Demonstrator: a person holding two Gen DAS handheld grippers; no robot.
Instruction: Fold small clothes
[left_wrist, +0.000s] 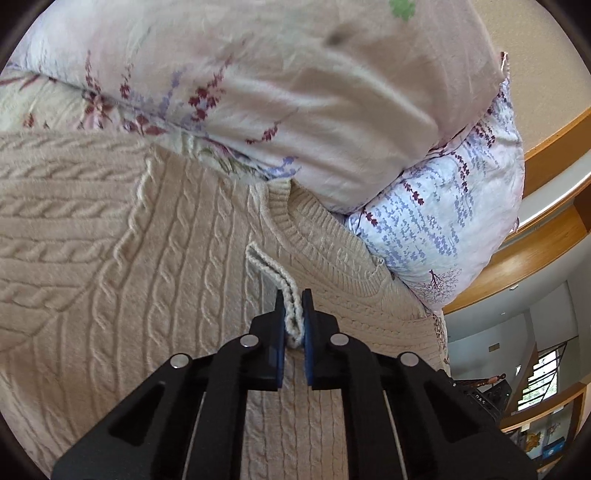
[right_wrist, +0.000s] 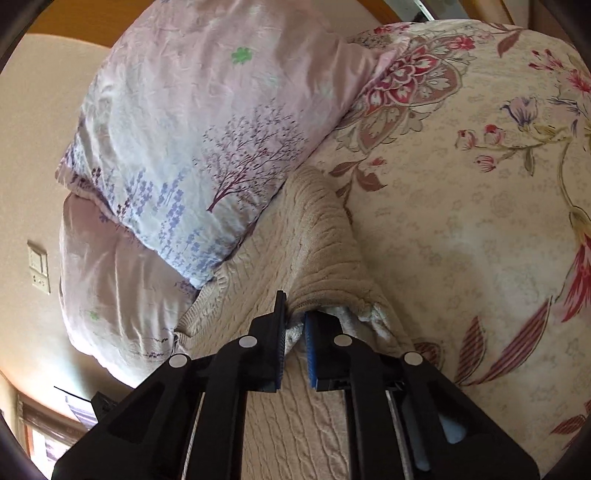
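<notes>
A beige cable-knit sweater (left_wrist: 155, 266) lies on the bed, its ribbed neckline (left_wrist: 325, 236) toward the pillows. My left gripper (left_wrist: 294, 301) is shut on a pinched ridge of the knit just below the neckline. In the right wrist view the same sweater (right_wrist: 295, 424) runs under the gripper, with a ribbed sleeve or edge (right_wrist: 317, 236) bunched up ahead. My right gripper (right_wrist: 295, 306) is shut on the end of that bunched fold.
Two lilac floral pillows (left_wrist: 280, 92) are stacked right behind the sweater; they also show in the right wrist view (right_wrist: 192, 140). A cream floral quilt (right_wrist: 480, 206) covers the bed to the right. A wooden headboard (left_wrist: 554, 147) and a wall with a switch (right_wrist: 38, 267) lie beyond.
</notes>
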